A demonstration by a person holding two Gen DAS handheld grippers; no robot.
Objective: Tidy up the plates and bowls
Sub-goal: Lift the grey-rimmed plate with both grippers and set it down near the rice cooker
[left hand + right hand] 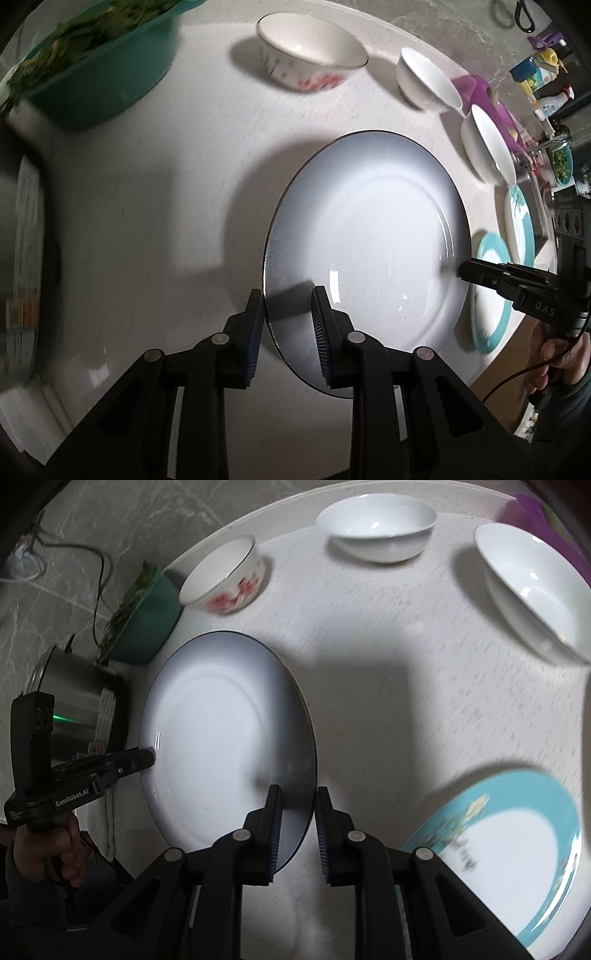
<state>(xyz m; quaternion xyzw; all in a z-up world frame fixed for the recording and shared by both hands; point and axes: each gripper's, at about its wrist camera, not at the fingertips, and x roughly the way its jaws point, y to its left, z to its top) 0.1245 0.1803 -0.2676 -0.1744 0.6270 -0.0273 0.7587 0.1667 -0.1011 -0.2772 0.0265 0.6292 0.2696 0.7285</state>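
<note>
We cannot read the label on the steel pot (74, 701), which is blurred. The teal-rimmed plate (517, 849) smears with motion and runs off the frame edge, as does one white bowl (535, 590).

A round white speckled stone-look tabletop (388, 635) fills most of both views, lit brightly from above so that hard dark shadows fall across it. Beyond its curved edge lies a grey marble-veined tile floor (92, 528), where a black cable (98, 590) trails to what may be a white power strip (22, 559), too blurred to be sure. A clutter of coloured bottles (543, 81) stands in the far corner.
</note>
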